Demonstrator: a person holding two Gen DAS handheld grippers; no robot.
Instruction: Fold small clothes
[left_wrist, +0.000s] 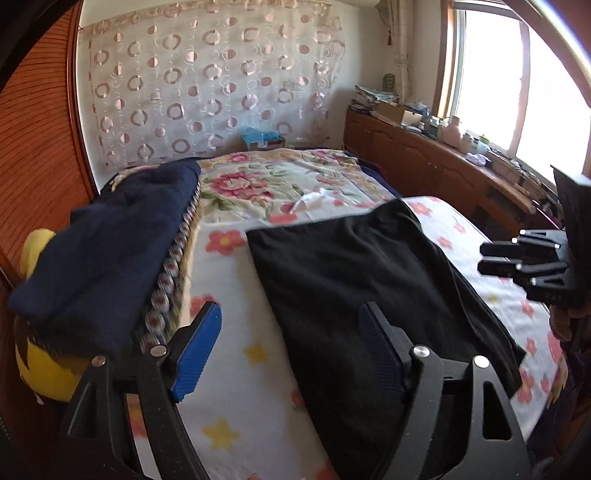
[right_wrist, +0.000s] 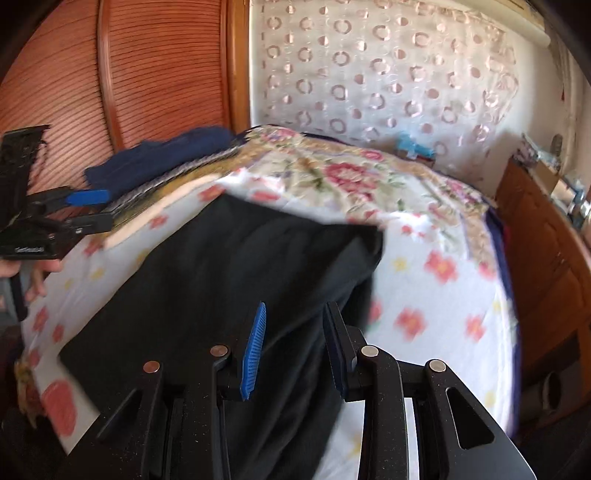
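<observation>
- Lying flat on the floral bedsheet (left_wrist: 236, 373), the black garment (left_wrist: 354, 280) is the landmark for everything below; it stretches from the near edge of the bed towards the peony-patterned quilt (left_wrist: 266, 181) behind it.
- Left of the black garment, a folded navy garment (left_wrist: 107, 251) sits on a raised stack with a patterned edge, and a yellow plush toy (left_wrist: 44, 365) shows beneath that stack.
- The left gripper (left_wrist: 291, 350) hangs over the black garment's left border with its jaws wide apart. Its left blue pad (left_wrist: 199, 354) is over bare bedsheet and its right pad (left_wrist: 380, 350) is over the black cloth. Nothing is pinched between them.
- In the right wrist view the left gripper (right_wrist: 86, 208) appears at the black garment's (right_wrist: 229, 295) far left, with a hand (right_wrist: 26, 277) under it.
- The right gripper (right_wrist: 293, 350) sits over the black garment's near right part with its jaws partly apart. Black cloth fills the gap between its blue fingers (right_wrist: 255, 350); the pads do not visibly press it, though the view is blurred.
- From the left wrist camera the right gripper (left_wrist: 498, 258) shows at the black garment's right, above the bedsheet.
- Further right of the black garment, a wooden cabinet (left_wrist: 424, 158) runs along under the window (left_wrist: 491, 81).
</observation>
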